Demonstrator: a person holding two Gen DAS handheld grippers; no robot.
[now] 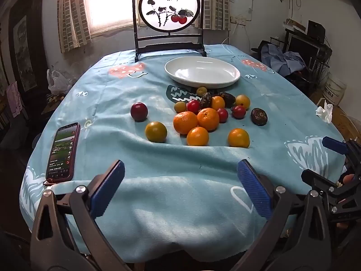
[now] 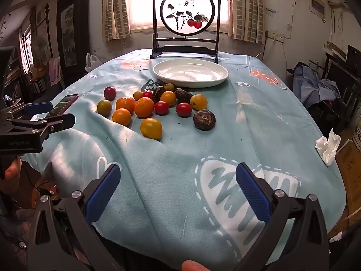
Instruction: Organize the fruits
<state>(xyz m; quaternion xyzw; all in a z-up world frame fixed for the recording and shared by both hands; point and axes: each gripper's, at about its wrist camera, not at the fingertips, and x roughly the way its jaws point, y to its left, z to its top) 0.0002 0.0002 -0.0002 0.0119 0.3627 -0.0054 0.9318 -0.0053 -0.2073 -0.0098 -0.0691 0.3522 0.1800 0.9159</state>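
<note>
A white oval plate stands empty at the far middle of the table. In front of it lies a loose pile of fruit: two mandarins, several small orange and yellow fruits, red cherry tomatoes, a dark red plum and dark wrinkled fruits. My left gripper is open and empty above the near table edge. My right gripper is open and empty, to the right of the left one.
A blue patterned cloth covers the table. A phone lies at the left. A framed round painting stands behind the plate. A crumpled tissue lies at the right edge.
</note>
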